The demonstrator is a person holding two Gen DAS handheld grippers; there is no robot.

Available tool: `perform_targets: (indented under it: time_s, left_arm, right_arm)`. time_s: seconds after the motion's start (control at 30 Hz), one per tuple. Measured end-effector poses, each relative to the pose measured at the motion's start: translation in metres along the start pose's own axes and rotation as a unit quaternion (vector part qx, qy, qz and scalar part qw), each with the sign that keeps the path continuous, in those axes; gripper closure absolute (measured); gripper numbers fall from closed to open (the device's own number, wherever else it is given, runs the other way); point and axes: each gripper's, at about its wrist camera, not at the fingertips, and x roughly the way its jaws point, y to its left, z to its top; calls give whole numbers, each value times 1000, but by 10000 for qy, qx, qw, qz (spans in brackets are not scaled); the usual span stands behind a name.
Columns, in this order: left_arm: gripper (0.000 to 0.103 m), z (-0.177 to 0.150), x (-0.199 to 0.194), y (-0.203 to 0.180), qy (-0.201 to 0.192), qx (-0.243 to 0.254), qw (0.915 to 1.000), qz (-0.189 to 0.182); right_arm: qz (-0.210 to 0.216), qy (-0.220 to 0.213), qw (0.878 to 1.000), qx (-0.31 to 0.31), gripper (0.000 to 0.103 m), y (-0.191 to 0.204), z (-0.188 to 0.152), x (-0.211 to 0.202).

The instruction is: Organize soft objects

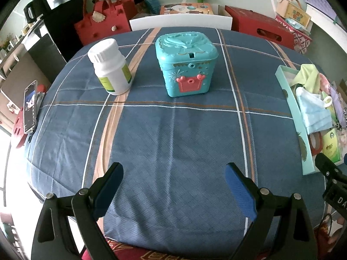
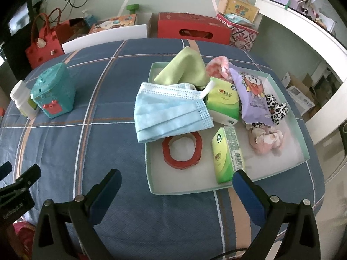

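Both my left gripper (image 1: 173, 176) and right gripper (image 2: 176, 183) hover wide and empty, since the soft things sit gathered in the tray (image 2: 184, 189) at right.

We are in a lived-in home room. Our worktop (image 1: 173, 130) wears a blue plaid cloth, with a white chair back (image 1: 181, 21) pushed against its far edge. Behind it household clutter lines the wall: a red felt handbag (image 1: 102, 19), a red gift carton (image 1: 260, 27), a picture-printed box (image 1: 186, 8) and a patterned box (image 2: 243, 35). A phone (image 1: 30, 106) stands at the left.
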Motion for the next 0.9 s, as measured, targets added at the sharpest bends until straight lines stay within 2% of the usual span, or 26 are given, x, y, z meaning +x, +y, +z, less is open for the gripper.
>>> perform_targets:
  time_s: [0.9]
  left_arm:
    - [9,-2,1,-3,45,120,9999,58]
  right_arm:
    - [64,89,9996,245,0,-9,-1,2]
